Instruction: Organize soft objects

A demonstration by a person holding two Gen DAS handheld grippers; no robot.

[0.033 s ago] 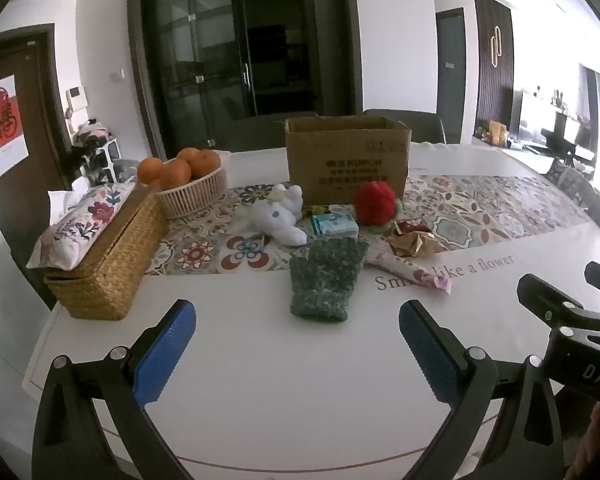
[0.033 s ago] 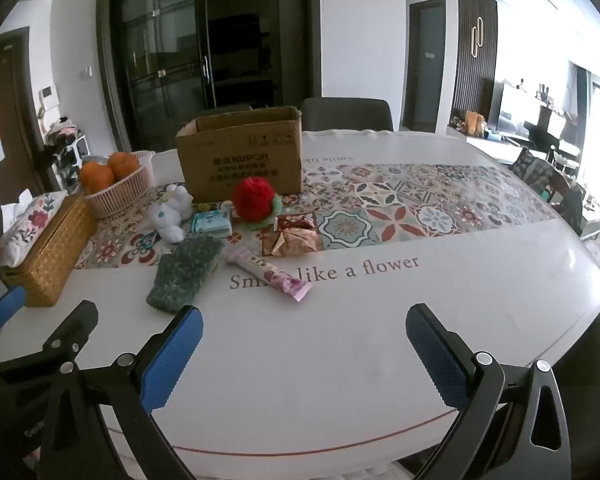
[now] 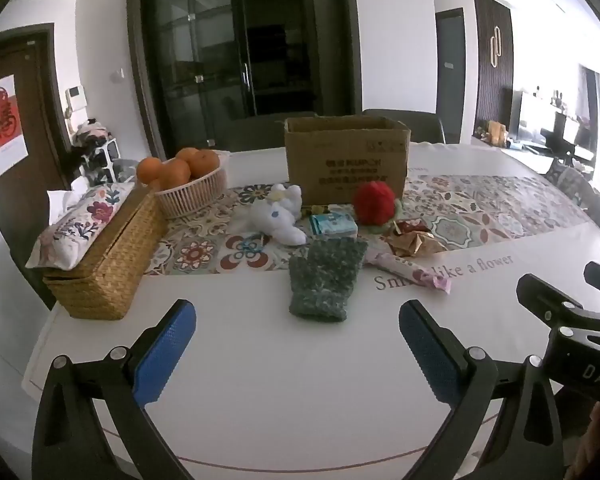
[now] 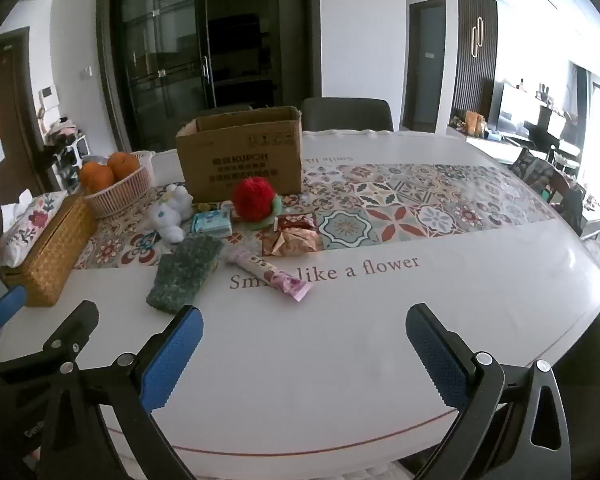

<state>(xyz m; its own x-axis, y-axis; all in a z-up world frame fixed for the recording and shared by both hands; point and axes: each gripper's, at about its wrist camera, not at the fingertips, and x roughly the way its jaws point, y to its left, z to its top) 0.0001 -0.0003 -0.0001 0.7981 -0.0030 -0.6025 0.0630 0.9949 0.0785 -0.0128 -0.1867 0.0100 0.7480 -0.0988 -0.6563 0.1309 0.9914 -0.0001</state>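
Near the table [image 3: 300,400] edge, both tongs [image 3: 298,344] [image 4: 304,348] gape over bare cloth.

You are looking at a mottled dark-green knitted glove [image 3: 327,278], a white plush toy with blue eyes [image 3: 276,216], and a bright red fluffy pompom on a pale green base [image 3: 374,203]. A plain brown cardboard box [image 3: 346,158] is carrying dark print. The white tablecloth [image 3: 300,364] is showing a floral tile band in red, teal and cream. Both grippers' pads [image 4: 172,360] are showing blue on black frames. Orange fruit [image 3: 168,168] is sitting in a pale pink woven basket [image 3: 192,198].
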